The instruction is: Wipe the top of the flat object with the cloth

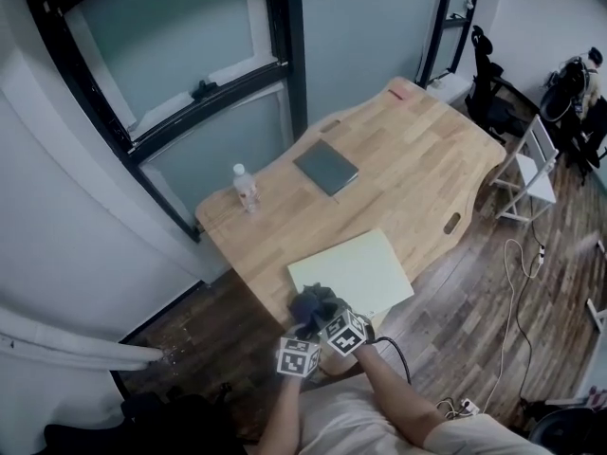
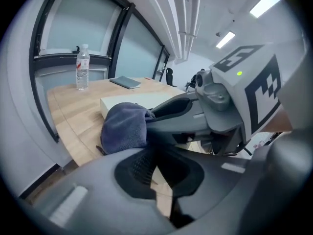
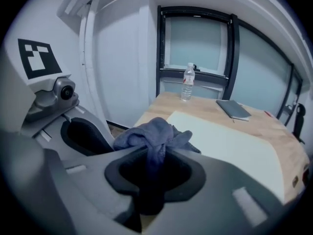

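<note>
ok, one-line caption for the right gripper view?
Right gripper, jaws shut on the blue cloth, at the near edge of the pale flat board; bottle and grey notebook beyond.

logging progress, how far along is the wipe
Done: the cloth is picked up, pinched in the right tongs. In hand: it is held at the near corner of the board, with the left tongs empty beside it. Left: apparently the whole sweep across the board's top.

Near corner of the board [image 1: 360,263] under the cloth [image 1: 316,304]; print on the far-left bottle [image 1: 246,188] illegibly small.
</note>
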Motion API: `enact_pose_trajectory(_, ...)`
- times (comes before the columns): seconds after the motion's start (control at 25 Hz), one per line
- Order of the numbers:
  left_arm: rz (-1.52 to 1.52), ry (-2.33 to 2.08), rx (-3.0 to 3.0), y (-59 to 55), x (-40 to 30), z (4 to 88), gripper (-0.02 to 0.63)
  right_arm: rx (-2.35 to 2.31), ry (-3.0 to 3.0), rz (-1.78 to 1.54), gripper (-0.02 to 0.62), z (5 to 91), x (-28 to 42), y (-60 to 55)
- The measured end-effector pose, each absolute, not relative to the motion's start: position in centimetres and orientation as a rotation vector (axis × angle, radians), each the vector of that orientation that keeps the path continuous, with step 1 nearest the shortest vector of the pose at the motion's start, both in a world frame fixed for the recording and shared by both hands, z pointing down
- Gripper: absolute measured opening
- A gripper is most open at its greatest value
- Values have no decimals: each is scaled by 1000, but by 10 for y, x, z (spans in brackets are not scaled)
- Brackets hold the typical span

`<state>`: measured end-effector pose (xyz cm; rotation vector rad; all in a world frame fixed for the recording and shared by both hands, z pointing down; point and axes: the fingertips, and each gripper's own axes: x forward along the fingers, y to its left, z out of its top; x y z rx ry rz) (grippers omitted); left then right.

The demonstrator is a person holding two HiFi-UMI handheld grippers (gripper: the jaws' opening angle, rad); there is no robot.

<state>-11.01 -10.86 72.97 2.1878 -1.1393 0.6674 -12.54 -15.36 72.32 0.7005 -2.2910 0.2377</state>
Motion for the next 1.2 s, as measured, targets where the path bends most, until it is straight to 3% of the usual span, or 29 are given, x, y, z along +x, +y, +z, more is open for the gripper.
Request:
enact_pose_trajectory(0.64,663,-973,2203,-117,-105,728,6,681,-2298,262,84,723,-120,-161)
enact_pose_trajectory(1.2,777,-1143,2213,-124,-101,730,6,671,-2308,224,84,724,-111,-170)
